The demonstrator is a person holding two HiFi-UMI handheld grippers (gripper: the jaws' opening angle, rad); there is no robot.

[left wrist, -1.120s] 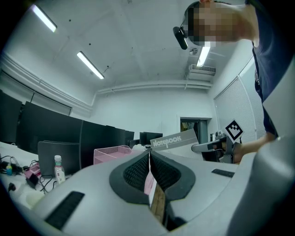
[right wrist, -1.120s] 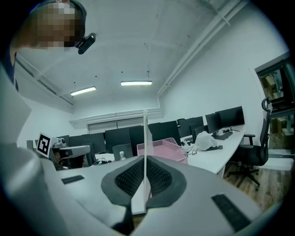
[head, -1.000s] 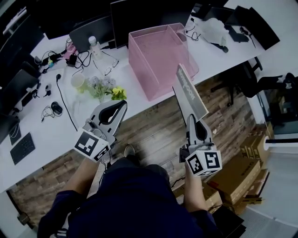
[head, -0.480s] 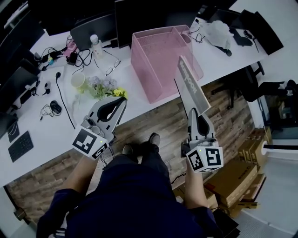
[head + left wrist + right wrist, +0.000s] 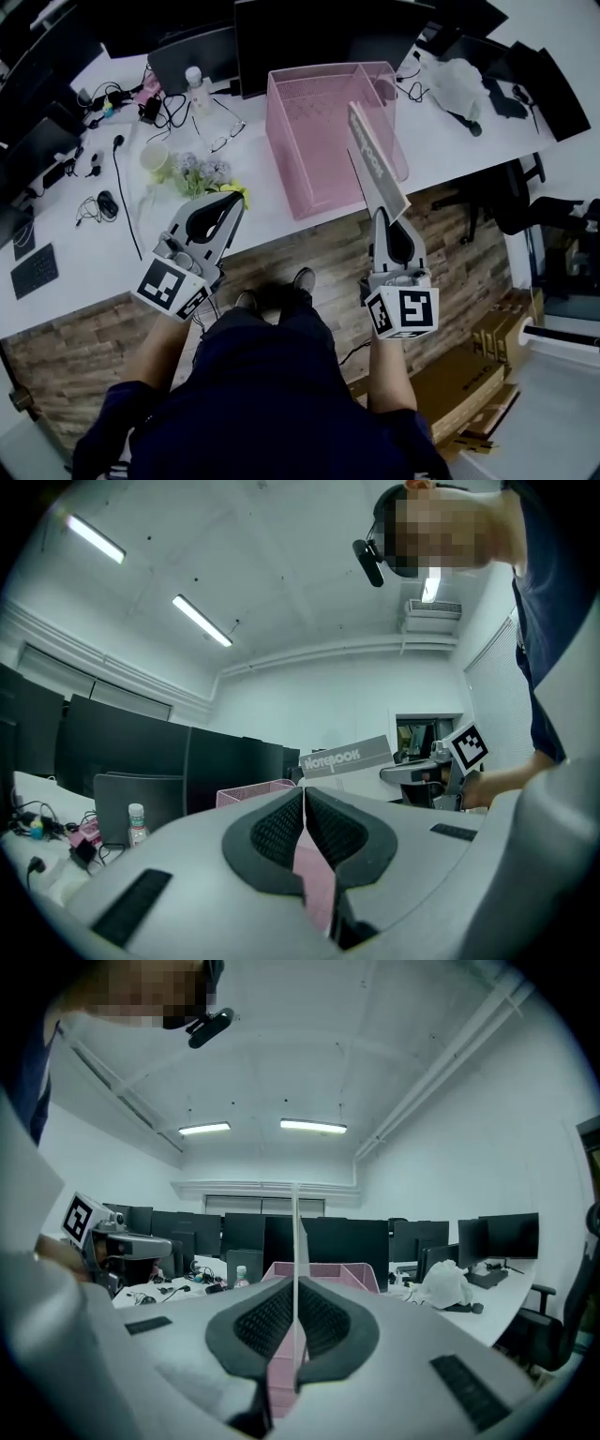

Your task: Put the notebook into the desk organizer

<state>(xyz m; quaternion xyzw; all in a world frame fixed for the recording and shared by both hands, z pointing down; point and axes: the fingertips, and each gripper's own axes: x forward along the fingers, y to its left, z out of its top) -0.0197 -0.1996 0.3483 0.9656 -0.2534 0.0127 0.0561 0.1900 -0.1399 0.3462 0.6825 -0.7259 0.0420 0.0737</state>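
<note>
The pink mesh desk organizer (image 5: 314,131) stands on the white desk (image 5: 94,272), near its front edge. My right gripper (image 5: 380,220) is shut on the lower edge of the grey notebook (image 5: 373,172). The notebook stands upright and tilted, its top over the organizer's right side. In the right gripper view the notebook (image 5: 295,1232) shows edge-on between the pads, with the organizer (image 5: 328,1271) straight beyond. My left gripper (image 5: 234,199) hovers at the desk's front edge, left of the organizer, shut with nothing in it. The left gripper view shows the notebook (image 5: 345,758) off to the right.
Left of the organizer sit a flower bunch (image 5: 208,176), a cup (image 5: 155,159), a bottle (image 5: 194,89), glasses and cables. Dark monitors (image 5: 309,33) line the desk's back. A white bag (image 5: 457,75) lies at the right end. An office chair (image 5: 525,183) and cardboard boxes (image 5: 469,375) stand on the wood floor.
The right gripper has carried the notebook forward, so its top now overlaps the organizer. The left gripper has kept its place by the flowers. The person has stepped closer to the desk.
</note>
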